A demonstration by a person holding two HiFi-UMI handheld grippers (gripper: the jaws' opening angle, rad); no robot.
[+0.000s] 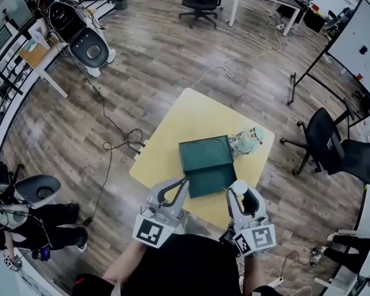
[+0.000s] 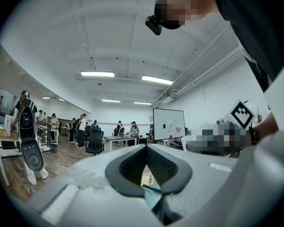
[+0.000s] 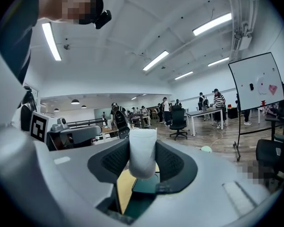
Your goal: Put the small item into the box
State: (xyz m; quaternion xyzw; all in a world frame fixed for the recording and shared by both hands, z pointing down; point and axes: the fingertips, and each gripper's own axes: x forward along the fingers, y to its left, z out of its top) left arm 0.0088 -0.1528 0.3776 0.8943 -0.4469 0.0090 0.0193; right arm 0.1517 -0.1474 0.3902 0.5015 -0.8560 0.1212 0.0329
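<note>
A dark green box [image 1: 203, 155] lies open on the yellow table [image 1: 191, 113], its lid [image 1: 211, 182] folded toward me. A white, soft-looking small item [image 3: 142, 150] stands upright between the pads of my right gripper [image 3: 143, 157], which is shut on it. In the head view that right gripper [image 1: 237, 189] hangs just off the lid's near right corner. My left gripper [image 1: 184, 182] is at the lid's near left corner, jaws closed together and empty; the left gripper view [image 2: 146, 148] shows its pads meeting, with a strip of the green box [image 2: 152, 198] below.
Several pale blue and white small items [image 1: 247, 141] sit on the table at the box's right side. Black office chairs [image 1: 333, 147] stand to the right, a whiteboard [image 1: 357, 39] beyond. A cable [image 1: 120, 142] trails on the floor by the table's left edge.
</note>
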